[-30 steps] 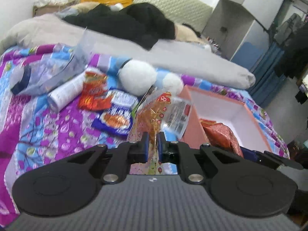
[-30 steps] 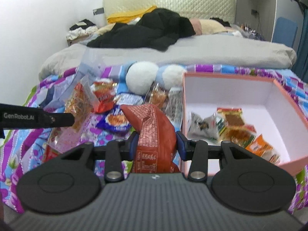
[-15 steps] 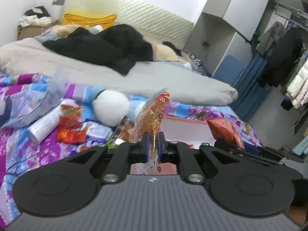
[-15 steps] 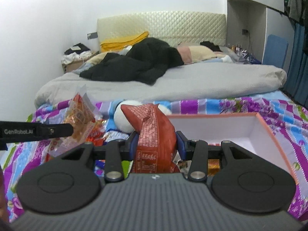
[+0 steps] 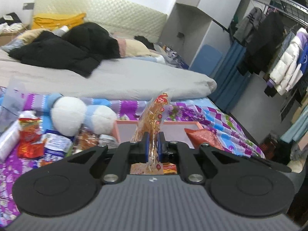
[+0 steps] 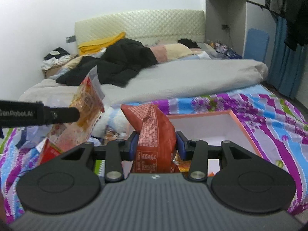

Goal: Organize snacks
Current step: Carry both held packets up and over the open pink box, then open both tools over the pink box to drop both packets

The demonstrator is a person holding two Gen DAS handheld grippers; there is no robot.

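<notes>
My left gripper (image 5: 153, 144) is shut on a clear orange snack bag (image 5: 154, 115), held upright above the pink box (image 5: 179, 124). That bag also shows in the right wrist view (image 6: 84, 111), with the left gripper's finger (image 6: 57, 114) across it. My right gripper (image 6: 156, 144) is shut on a red snack bag (image 6: 156, 132), held above the near edge of the pink box (image 6: 238, 123). The red bag also shows in the left wrist view (image 5: 206, 136). Several loose snack packets (image 5: 30, 138) lie on the purple patterned bedspread (image 5: 221, 121) left of the box.
A white and blue plush toy (image 5: 80, 113) lies behind the loose snacks. A grey duvet (image 5: 125, 80) and black clothes (image 5: 73, 50) cover the far bed. Hanging clothes (image 5: 284, 57) stand at the right. A few packets (image 6: 182, 165) lie inside the box.
Both grippers have lifted and tilted up with their bags. The box and snacks now sit lower in both views. The left gripper has shifted right, over the box.
</notes>
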